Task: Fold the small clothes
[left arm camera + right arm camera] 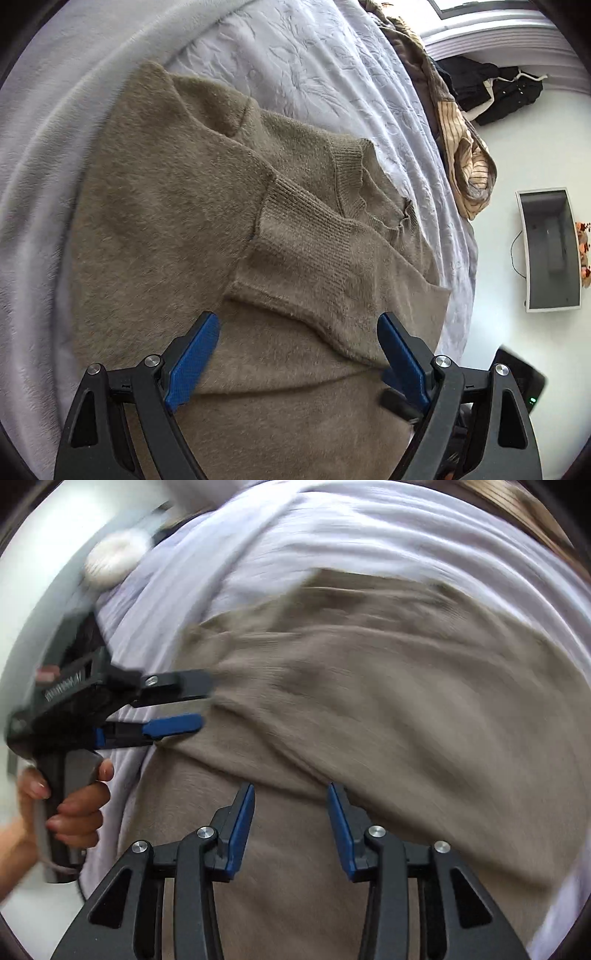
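A fuzzy taupe sweater point(192, 229) lies spread on a bed point(314, 66) covered in pale lilac bedding, one sleeve point(295, 258) folded across its body, likely to narrow it for folding. The left tool point(299, 332) hovers released above that sleeve; the right tool point(291, 794), also released, straddles a fabric ridge. Dark clothes point(495, 88) lie on the white floor beyond.

A sweater point(184, 229) lies spread on a bed point(314, 66), one cuffed sleeve point(303, 251) folded across its body. At two o'clock from it, a heap of clothes point(469, 158) hangs off the bed's edge. Beyond, at three o'clock, a box point(550, 251) sits on the floor point(517, 140).
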### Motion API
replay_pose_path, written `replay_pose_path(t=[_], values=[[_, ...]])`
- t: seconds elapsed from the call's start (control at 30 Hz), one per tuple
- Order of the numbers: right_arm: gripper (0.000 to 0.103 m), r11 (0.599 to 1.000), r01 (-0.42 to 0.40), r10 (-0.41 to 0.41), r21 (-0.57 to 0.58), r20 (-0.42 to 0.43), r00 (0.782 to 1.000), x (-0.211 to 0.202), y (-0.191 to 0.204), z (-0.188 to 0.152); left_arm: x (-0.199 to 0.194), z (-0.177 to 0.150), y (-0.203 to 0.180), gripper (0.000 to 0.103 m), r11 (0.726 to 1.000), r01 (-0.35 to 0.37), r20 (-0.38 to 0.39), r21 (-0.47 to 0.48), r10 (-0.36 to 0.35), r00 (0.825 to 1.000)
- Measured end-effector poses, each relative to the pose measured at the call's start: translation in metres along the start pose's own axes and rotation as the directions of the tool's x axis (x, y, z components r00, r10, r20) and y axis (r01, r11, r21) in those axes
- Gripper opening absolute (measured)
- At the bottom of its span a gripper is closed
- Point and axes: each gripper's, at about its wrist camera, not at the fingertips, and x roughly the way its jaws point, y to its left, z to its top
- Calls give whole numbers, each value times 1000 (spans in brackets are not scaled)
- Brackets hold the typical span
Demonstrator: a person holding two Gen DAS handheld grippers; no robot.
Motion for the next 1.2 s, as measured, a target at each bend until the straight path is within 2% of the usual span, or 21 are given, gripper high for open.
replay_pose_path(t=[0.07,0.13,0.23,0.27,0.3,0.33,0.37,0.4,0.43,0.47,0.57,0.6,0.7,0.77,0.8,0.9,0.97,1.07,1.13,1.17,1.2], values=[[44,983,-32,27,179,29,999,-23,-47,-35,8,6,-4,88,1000,4,4,-19,-4,1000],[44,915,-96,68,392,84,994,-41,-92,-57,13,11,-9,88,999,2,13,-38,-1,1000],[44,741,-204,81,640,216,973,-56,-151,-84,17,16,-18,83,999,-21,44,-43,23,999],[44,676,-248,79,694,265,961,-59,-165,-92,17,17,-21,58,999,-29,58,-37,31,998],[44,604,-298,74,739,320,944,-61,-178,-99,20,19,-24,16,999,-34,53,-25,35,998],[44,555,-336,69,761,360,931,-60,-185,-103,23,20,-26,7,999,-38,34,-17,39,999],[42,525,-359,65,772,384,921,-59,-189,-105,21,19,-26,7,999,-44,38,-14,45,998],[20,496,-375,57,783,402,914,-57,-193,-104,15,18,-28,7,999,-45,59,2,44,997],[9,492,-372,48,787,402,914,-55,-194,-103,7,15,-31,7,999,-42,77,26,39,996],[10,507,-374,49,777,407,912,-57,-193,-97,-1,11,-34,7,998,-42,97,54,37,995],[9,683,-340,60,647,414,908,-80,-180,-71,-19,-6,-33,7,990,-87,137,113,71,988],[9,750,-296,58,592,386,921,-83,-174,-61,-15,-10,-26,7,989,-100,123,108,87,989],[10,823,-168,45,542,233,971,-62,-174,-51,5,-20,-4,7,985,-161,65,67,157,986],[11,829,-122,58,545,133,989,-44,-179,-58,6,-24,2,7,987,-154,77,43,151,986],[13,829,-132,71,544,131,989,-45,-178,-60,4,-24,1,7,988,-149,82,41,145,986],[44,855,-131,52,502,169,984,-76,-166,-67,5,-22,-3,7,984,-169,76,64,164,983],[48,867,-116,1,485,231,973,-95,-167,-77,8,-21,-6,7,981,-181,73,72,176,982],[48,838,-91,-53,538,246,968,-101,-186,-75,9,-22,-7,7,978,-196,75,78,190,979],[48,798,-158,23,582,234,972,-89,-206,-79,11,-23,-10,7,974,-207,76,88,201,977],[37,777,-196,77,598,219,973,-76,-210,-77,10,-23,-12,7,972,-216,74,91,210,975],[16,766,-206,110,608,192,975,-62,-209,-72,9,-23,-15,7,969,-228,72,94,222,972]])
